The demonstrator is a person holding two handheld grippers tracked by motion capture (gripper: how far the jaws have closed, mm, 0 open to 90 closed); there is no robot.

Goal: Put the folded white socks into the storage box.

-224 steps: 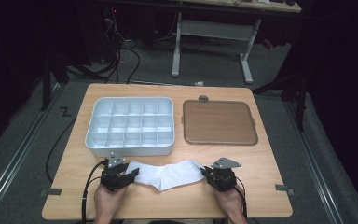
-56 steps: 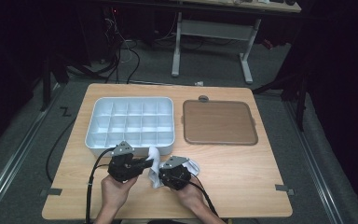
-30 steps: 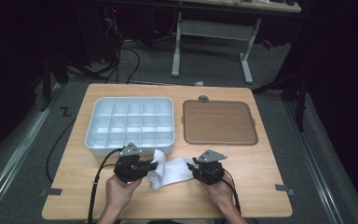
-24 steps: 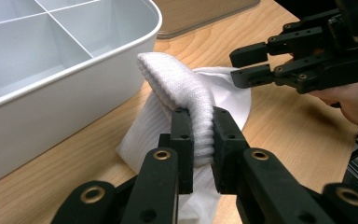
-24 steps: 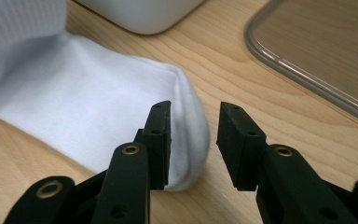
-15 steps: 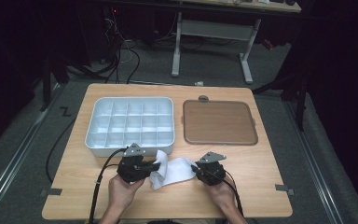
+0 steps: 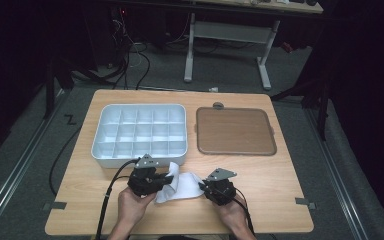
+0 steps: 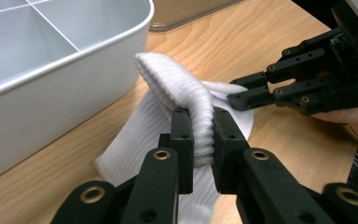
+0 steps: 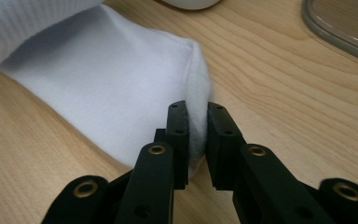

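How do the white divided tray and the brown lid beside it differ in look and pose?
The white divided tray is pale, deep and split into a grid of compartments; the brown lid is dark, flat and undivided. The tray sits on the table's left half, with the white sock just in front of it; the lid lies on the right half, with bare wood in front. Both are rounded rectangles, lie flat side by side and hold nothing.
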